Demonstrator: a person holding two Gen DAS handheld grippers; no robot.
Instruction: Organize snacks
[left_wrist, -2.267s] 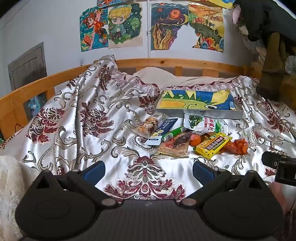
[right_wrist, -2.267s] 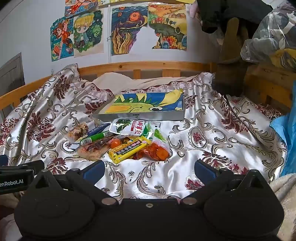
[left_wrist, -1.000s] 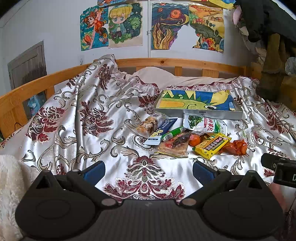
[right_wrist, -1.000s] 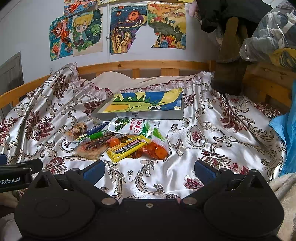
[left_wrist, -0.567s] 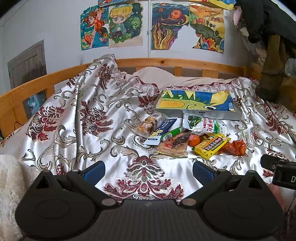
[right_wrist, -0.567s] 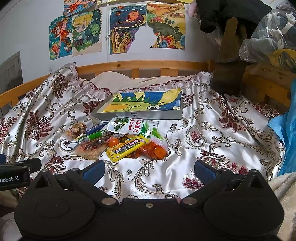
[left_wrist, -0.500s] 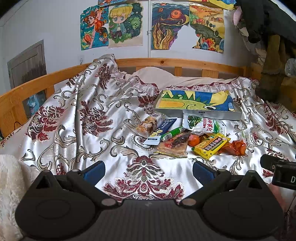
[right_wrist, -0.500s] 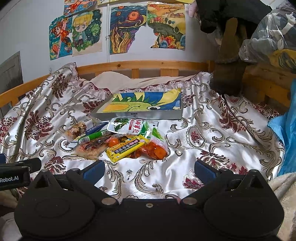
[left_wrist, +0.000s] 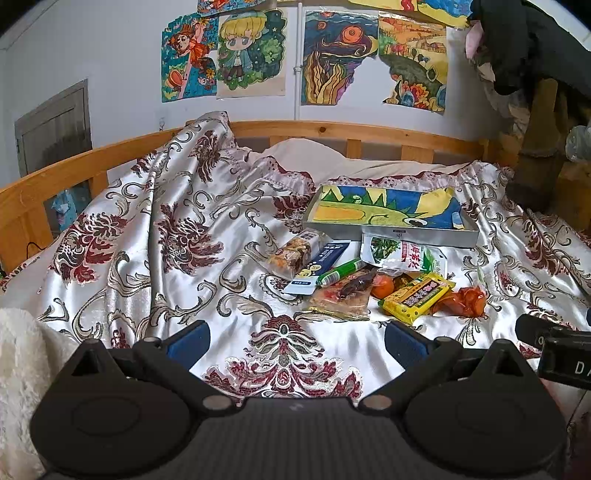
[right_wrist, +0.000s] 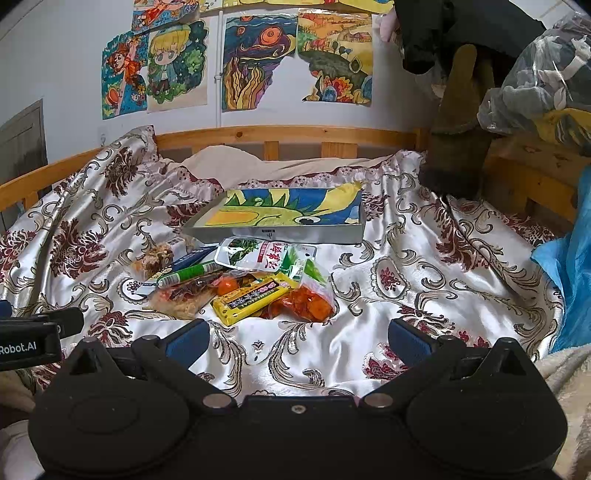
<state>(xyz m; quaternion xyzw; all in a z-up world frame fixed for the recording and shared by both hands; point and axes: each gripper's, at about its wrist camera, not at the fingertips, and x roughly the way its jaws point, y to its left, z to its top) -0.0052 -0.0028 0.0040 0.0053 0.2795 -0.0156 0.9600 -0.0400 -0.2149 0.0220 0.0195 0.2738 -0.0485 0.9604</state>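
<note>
A heap of snack packets lies mid-bed: a yellow bar (left_wrist: 415, 297) (right_wrist: 255, 297), a green-white pouch (left_wrist: 400, 253) (right_wrist: 266, 254), a green stick (left_wrist: 341, 271) (right_wrist: 188, 273), a blue packet (left_wrist: 319, 266), a nut bar (left_wrist: 291, 253) (right_wrist: 153, 258), a clear packet of dark bits (left_wrist: 345, 291) (right_wrist: 184, 295) and an orange bag (left_wrist: 463, 301) (right_wrist: 308, 304). Behind them sits a flat box with a painted dinosaur lid (left_wrist: 388, 214) (right_wrist: 280, 214). My left gripper (left_wrist: 295, 338) and right gripper (right_wrist: 295, 338) hover open before the heap, holding nothing.
A satin floral cover (left_wrist: 177, 236) drapes the bed inside a wooden rail (left_wrist: 351, 131). Clothes and bags pile up at the right (right_wrist: 535, 85). A blue cloth (right_wrist: 576, 258) hangs at the right edge. White fleece (left_wrist: 18, 369) lies at the near left.
Both views have crept slightly closer to the snack heap. Nothing was taken hold of and both grippers stay open.
</note>
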